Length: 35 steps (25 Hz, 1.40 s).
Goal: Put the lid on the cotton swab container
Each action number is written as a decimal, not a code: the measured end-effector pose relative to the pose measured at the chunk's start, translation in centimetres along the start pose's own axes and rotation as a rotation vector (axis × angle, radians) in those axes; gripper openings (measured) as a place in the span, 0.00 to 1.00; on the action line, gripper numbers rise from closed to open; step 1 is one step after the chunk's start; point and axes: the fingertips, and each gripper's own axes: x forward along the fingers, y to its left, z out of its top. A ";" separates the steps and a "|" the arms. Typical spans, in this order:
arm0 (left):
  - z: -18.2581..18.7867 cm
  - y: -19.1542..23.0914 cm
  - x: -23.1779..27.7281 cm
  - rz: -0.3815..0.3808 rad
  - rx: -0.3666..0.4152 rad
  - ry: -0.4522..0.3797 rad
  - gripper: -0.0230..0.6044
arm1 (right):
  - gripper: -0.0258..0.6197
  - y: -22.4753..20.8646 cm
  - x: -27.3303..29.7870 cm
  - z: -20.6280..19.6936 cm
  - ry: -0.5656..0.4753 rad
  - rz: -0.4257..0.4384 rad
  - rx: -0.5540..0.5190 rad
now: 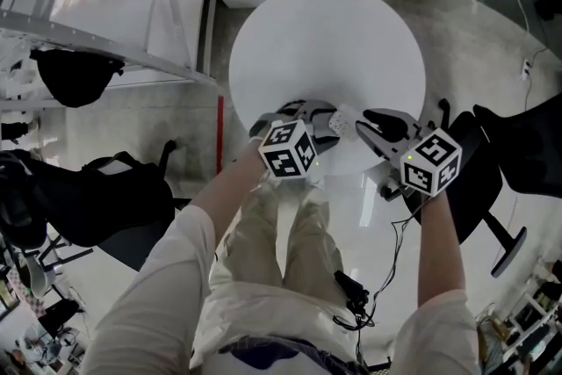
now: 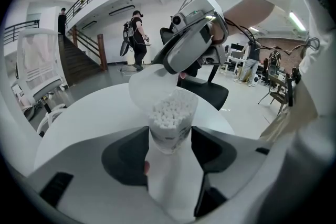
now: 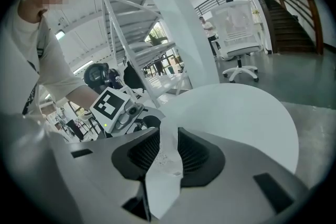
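Status: left gripper (image 2: 169, 140) is clamped on the cotton swab container (image 2: 171, 126), with the jaws pressing both sides of its lower body. The top is open and packed with white cotton swabs (image 2: 171, 108). The container sits at the near edge of the round white table (image 1: 325, 39); can't tell if it's lifted or resting on it.

The right gripper (image 3: 165, 145) is closed on the lid (image 3: 167, 162), its ribbed pads pinching the thin translucent piece edge-on. In the left gripper view the lid is tilted, with its lower edge at the container's far-left rim, touching or just over it. It's not seated, and the swabs are uncovered on the right side.

In the head view the two grippers meet nose to nose at the near table edge. The left one is on the left, the right one comes in from the right, and the container is between them.

Background: a black office chair (image 2: 210, 91) is beyond the table, a staircase (image 2: 84, 60) is far left, and people (image 2: 136, 34) are standing well away.
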 end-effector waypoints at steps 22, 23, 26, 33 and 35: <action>-0.1 0.3 0.1 0.019 -0.047 -0.004 0.44 | 0.19 2.1 0.6 -0.5 0.082 0.050 -0.118; 0.0 0.3 0.2 0.020 -0.047 -0.004 0.44 | 0.19 2.1 0.6 -0.6 0.082 0.051 -0.115; -0.1 0.3 0.2 0.020 -0.049 -0.006 0.44 | 0.19 2.0 0.7 -0.7 0.083 0.053 -0.114; -0.1 0.4 0.1 0.019 -0.052 -0.008 0.44 | 0.19 2.4 1.0 -0.9 0.117 0.056 -0.161; -0.1 0.4 0.1 0.020 -0.054 -0.009 0.44 | 0.19 2.5 1.1 -1.0 0.123 0.056 -0.172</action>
